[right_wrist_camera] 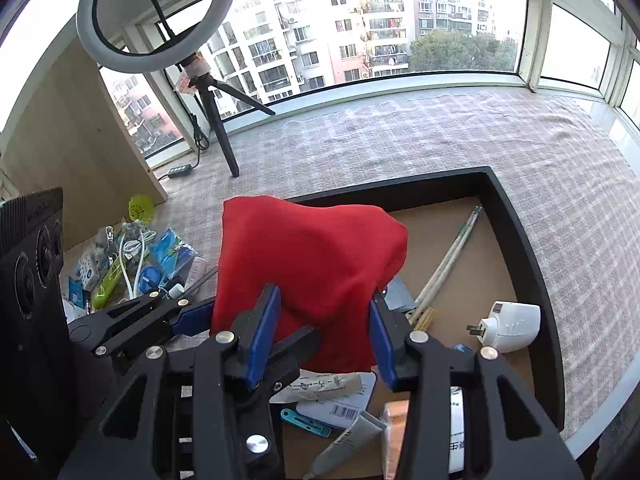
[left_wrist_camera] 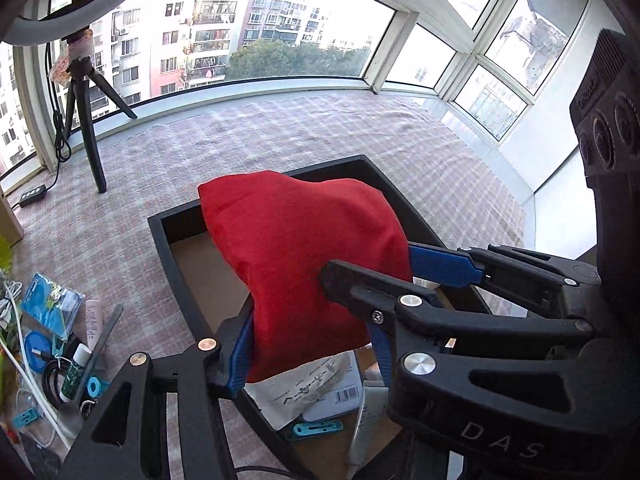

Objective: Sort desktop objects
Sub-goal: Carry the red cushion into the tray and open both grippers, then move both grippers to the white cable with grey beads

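A red cloth bag [left_wrist_camera: 304, 264] hangs over the black tray [left_wrist_camera: 192, 220], held by both grippers. My left gripper [left_wrist_camera: 308, 344] is shut on its lower edge, blue pads on both sides. My right gripper [right_wrist_camera: 324, 328] is shut on the same bag [right_wrist_camera: 308, 264]; its fingers cross the left wrist view from the right [left_wrist_camera: 440, 260]. The tray [right_wrist_camera: 516, 232] holds a white plug adapter [right_wrist_camera: 510, 326], chopsticks in a sleeve [right_wrist_camera: 452, 260], paper packets [right_wrist_camera: 332, 400], a tube [right_wrist_camera: 352, 440] and a teal clip [right_wrist_camera: 306, 422].
A pile of small items lies left of the tray: blue packets [left_wrist_camera: 48, 304], white cable [right_wrist_camera: 134, 256], a spoon [left_wrist_camera: 92, 364], tubes. A ring light on a black tripod [right_wrist_camera: 218, 120] stands at the back left by the window. A checked cloth [right_wrist_camera: 440, 132] covers the table.
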### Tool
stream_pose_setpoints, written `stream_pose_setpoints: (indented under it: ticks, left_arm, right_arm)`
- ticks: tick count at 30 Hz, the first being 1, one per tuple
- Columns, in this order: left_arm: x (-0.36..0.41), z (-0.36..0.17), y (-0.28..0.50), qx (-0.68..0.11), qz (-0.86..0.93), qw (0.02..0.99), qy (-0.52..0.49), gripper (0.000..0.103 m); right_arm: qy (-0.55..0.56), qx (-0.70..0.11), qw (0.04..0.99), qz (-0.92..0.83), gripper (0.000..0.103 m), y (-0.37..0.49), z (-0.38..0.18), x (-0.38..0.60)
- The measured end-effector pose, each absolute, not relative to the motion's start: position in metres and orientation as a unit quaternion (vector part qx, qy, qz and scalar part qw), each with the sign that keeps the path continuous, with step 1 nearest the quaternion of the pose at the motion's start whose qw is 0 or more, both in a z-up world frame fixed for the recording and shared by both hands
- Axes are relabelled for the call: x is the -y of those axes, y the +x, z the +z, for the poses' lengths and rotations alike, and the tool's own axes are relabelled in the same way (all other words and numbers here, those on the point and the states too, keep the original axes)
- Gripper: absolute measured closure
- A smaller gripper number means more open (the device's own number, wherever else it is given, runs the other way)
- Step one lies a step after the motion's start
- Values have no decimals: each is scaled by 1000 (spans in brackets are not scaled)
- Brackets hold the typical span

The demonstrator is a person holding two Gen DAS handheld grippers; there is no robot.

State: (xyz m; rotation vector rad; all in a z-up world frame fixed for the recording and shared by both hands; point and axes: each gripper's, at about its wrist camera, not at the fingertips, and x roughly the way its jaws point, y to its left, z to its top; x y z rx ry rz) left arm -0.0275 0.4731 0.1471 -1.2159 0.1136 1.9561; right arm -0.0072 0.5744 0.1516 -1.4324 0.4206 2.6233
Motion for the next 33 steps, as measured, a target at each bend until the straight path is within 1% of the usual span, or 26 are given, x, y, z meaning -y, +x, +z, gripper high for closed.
stream_pose_setpoints:
  ticks: [3, 4, 5, 6, 7, 8, 9, 12, 15, 18, 26, 28, 31, 32, 33]
  left_arm:
    - [-487, 147, -27, -46, 770, 415, -483, 55]
    - [-491, 147, -29, -45, 770, 416, -482, 53]
    - [-494, 147, -30, -45, 771, 414, -481, 48]
    - [-496, 146, -32, -44, 774, 408, -482, 34]
    - [-495, 146, -35, -41, 776, 402, -484, 26]
    - [-492, 145, -37, -37, 780, 396, -483, 26]
    - [-488, 145, -39, -35, 784, 391, -480, 26]
    - [-471, 146, -43, -42, 798, 375, -471, 27]
    - [-447, 148, -47, -38, 812, 358, -460, 27]
    - [-422, 145, -54, -31, 817, 339, -466, 28]
    - [-337, 127, -68, 10, 831, 270, -486, 29]
    - [-312, 120, -72, 27, 834, 245, -494, 36]
    - [-274, 104, -85, 57, 833, 193, -515, 43]
    - [-262, 98, -90, 71, 830, 177, -524, 44]
    - [-248, 92, -95, 88, 826, 165, -531, 45]
  right_arm:
    - [-471, -141, 78, 867, 59, -4, 153, -589]
    - [-469, -143, 83, 867, 59, -2, 154, -593]
    - [-467, -148, 89, 867, 57, -2, 154, -597]
    - [-467, -156, 94, 865, 49, -2, 153, -602]
    - [-464, -168, 96, 865, 45, -1, 153, -607]
    - [-459, -180, 97, 864, 39, 0, 152, -611]
    - [-457, -190, 101, 863, 36, 1, 151, -614]
    - [-452, -202, 95, 863, 36, 1, 145, -615]
    - [-453, -187, 98, 866, 36, -2, 141, -606]
    - [-457, -184, 82, 866, 36, -8, 135, -594]
    - [-461, -115, 53, 878, 36, -27, 131, -544]
    - [-460, -101, 37, 881, 36, -34, 130, -530]
    - [-469, -88, 3, 879, 37, -48, 128, -506]
    - [-470, -89, -9, 878, 39, -53, 128, -497]
    - [-473, -91, -23, 876, 45, -59, 126, -490]
